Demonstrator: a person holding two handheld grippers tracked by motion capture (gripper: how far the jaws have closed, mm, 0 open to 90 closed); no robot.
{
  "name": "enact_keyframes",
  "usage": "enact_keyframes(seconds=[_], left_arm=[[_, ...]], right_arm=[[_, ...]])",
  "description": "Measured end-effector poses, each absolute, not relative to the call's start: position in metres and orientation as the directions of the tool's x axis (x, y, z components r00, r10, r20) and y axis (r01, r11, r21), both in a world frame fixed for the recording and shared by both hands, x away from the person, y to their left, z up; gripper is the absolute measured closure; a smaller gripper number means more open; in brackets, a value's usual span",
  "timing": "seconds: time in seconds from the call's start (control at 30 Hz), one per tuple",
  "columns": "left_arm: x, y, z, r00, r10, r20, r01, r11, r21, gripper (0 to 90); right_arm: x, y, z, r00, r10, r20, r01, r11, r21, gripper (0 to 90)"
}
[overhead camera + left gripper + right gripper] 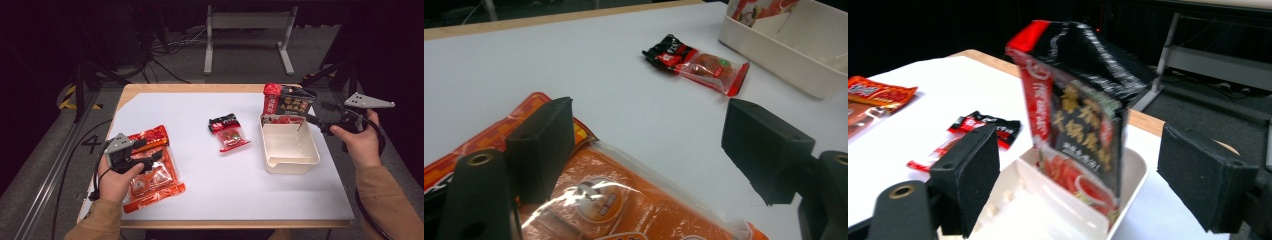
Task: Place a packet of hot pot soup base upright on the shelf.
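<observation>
A black and red pouch (287, 102) (1073, 110) stands upright, leaning at the far end of a white bin (290, 165) (1048, 200). My right gripper (320, 116) (1075, 180) is just right of the pouch and points at it. It is open, its pads off the pouch. A large orange snack bag (155, 175) (624, 210) lies flat at the left. My left gripper (152, 152) (649, 150) hovers open over the bag's right edge, its pads clear of it. A small red and black packet (229, 132) (704, 65) (983, 130) lies mid-table.
A white sheet (210, 190) covers the wooden table (150, 89). The bin (784, 55) sits near the right edge. Beyond the table's far edge stand a grey metal frame (247, 30) and cables on the floor.
</observation>
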State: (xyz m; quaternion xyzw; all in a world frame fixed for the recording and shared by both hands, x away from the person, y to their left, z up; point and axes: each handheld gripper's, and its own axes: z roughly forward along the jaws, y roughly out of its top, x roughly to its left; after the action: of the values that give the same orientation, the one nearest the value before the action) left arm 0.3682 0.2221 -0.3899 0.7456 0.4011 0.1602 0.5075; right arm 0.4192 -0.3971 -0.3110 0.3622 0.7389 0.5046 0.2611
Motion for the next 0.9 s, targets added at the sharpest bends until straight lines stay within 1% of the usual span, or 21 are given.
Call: enact_keyframes(seconds=[0.13, 0.3, 0.4, 0.53, 0.6, 0.77, 0.87, 0.9], left_arm=[[0.372, 0.233, -0.386, 0.629, 0.766, -0.133, 0.43, -0.199, 0.881, 20.5], [0.374, 0.241, -0.384, 0.642, 0.756, -0.13, 0.436, -0.221, 0.872, 19.6], [0.375, 0.245, -0.385, 0.644, 0.755, -0.12, 0.438, -0.235, 0.868, 19.5], [0.378, 0.248, -0.388, 0.644, 0.752, -0.142, 0.451, -0.222, 0.865, 18.0], [0.381, 0.246, -0.391, 0.667, 0.728, -0.159, 0.46, -0.234, 0.856, 13.9], [0.382, 0.243, -0.392, 0.657, 0.739, -0.152, 0.463, -0.235, 0.855, 8.3], [0.381, 0.247, -0.391, 0.645, 0.745, -0.171, 0.462, -0.203, 0.863, 6.2], [0.381, 0.248, -0.39, 0.643, 0.742, -0.187, 0.464, -0.183, 0.867, 7.3]], right_arm=[[0.401, -0.393, -0.311, -0.619, 0.786, -0.015, 0.251, 0.215, 0.944, 17.6], [0.381, -0.391, -0.313, -0.635, 0.773, 0.005, 0.243, 0.193, 0.951, 17.7], [0.37, -0.388, -0.316, -0.637, 0.771, -0.001, 0.235, 0.196, 0.952, 17.7], [0.36, -0.38, -0.324, -0.649, 0.761, 0.0, 0.228, 0.194, 0.954, 17.6], [0.358, -0.374, -0.332, -0.656, 0.754, 0.026, 0.241, 0.177, 0.954, 17.6], [0.355, -0.366, -0.341, -0.667, 0.744, 0.029, 0.239, 0.177, 0.955, 17.6], [0.354, -0.364, -0.342, -0.672, 0.74, 0.02, 0.24, 0.191, 0.952, 17.5], [0.354, -0.364, -0.342, -0.676, 0.737, 0.019, 0.237, 0.193, 0.952, 17.2]])
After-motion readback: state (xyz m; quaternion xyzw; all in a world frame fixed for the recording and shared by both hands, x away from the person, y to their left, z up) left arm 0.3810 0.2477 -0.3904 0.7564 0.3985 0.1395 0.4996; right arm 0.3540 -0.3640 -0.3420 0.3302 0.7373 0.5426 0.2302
